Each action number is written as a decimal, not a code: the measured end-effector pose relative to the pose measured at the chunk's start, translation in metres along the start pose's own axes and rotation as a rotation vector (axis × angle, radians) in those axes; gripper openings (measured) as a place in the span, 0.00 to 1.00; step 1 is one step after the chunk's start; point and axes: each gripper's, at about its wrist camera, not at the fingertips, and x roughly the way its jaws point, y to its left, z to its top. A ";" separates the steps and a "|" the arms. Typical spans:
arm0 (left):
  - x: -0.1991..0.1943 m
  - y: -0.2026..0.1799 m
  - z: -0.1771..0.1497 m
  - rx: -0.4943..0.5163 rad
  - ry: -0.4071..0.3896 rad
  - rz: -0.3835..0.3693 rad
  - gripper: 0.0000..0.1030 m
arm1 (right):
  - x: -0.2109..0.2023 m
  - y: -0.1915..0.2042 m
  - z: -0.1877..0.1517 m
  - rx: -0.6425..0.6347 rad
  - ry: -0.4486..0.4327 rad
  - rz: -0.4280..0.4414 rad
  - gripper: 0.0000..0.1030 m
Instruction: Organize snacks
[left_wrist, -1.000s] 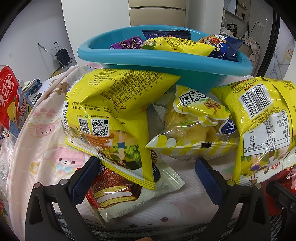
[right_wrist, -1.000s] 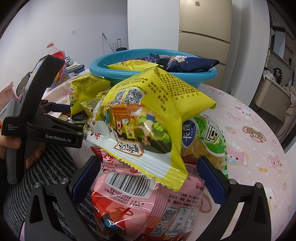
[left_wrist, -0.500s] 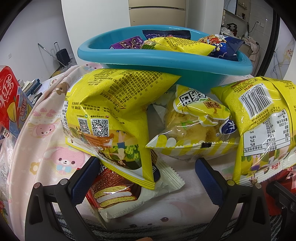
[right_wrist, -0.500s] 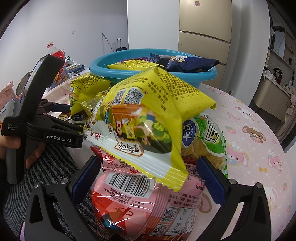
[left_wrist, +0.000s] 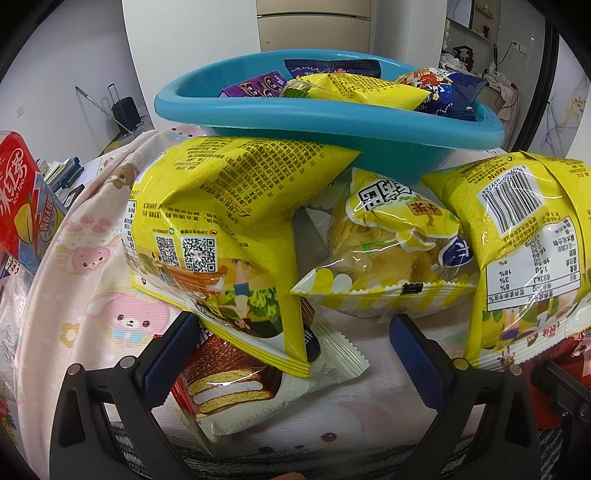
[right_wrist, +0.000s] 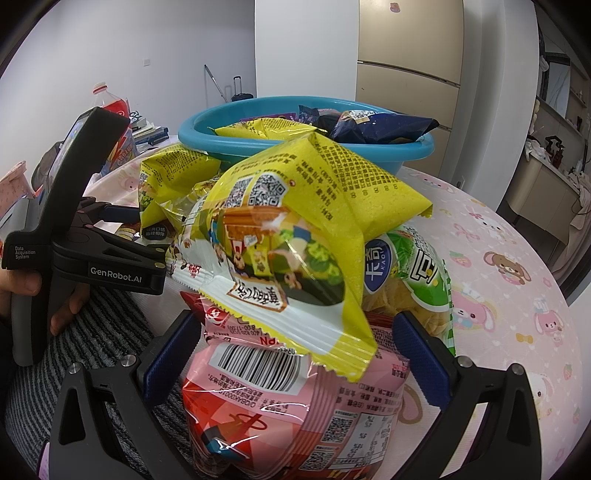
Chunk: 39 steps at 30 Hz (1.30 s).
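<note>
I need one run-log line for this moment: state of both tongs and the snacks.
left tongs: open, empty | right tongs: open, around pink packet, not closed | blue basin: holds several packets | loose packets beside the basin

One blue basin (left_wrist: 332, 125), two tongs (left_wrist: 291, 354) (right_wrist: 295, 350), three yellow bags (left_wrist: 229, 236) outside it.

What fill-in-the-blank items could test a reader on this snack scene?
1. The basin that already holds several snack bags is coloured ____.
2. In the left wrist view, the chocolate pie packet lies partly under a ____ bag.
3. In the right wrist view, the pink bag between the right gripper's fingers shows a black and white ____.
4. The left gripper has its fingers spread ____, gripping nothing.

Missing words: blue; yellow; barcode; open
</note>
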 end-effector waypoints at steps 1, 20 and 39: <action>0.000 0.000 0.000 0.000 0.000 0.001 1.00 | 0.000 0.000 0.000 -0.001 0.001 -0.001 1.00; -0.001 -0.001 0.000 0.001 0.001 0.002 1.00 | 0.000 0.000 -0.001 -0.006 0.004 -0.006 1.00; -0.002 -0.001 -0.001 0.003 0.002 0.005 1.00 | 0.001 0.002 -0.002 -0.016 0.014 -0.017 1.00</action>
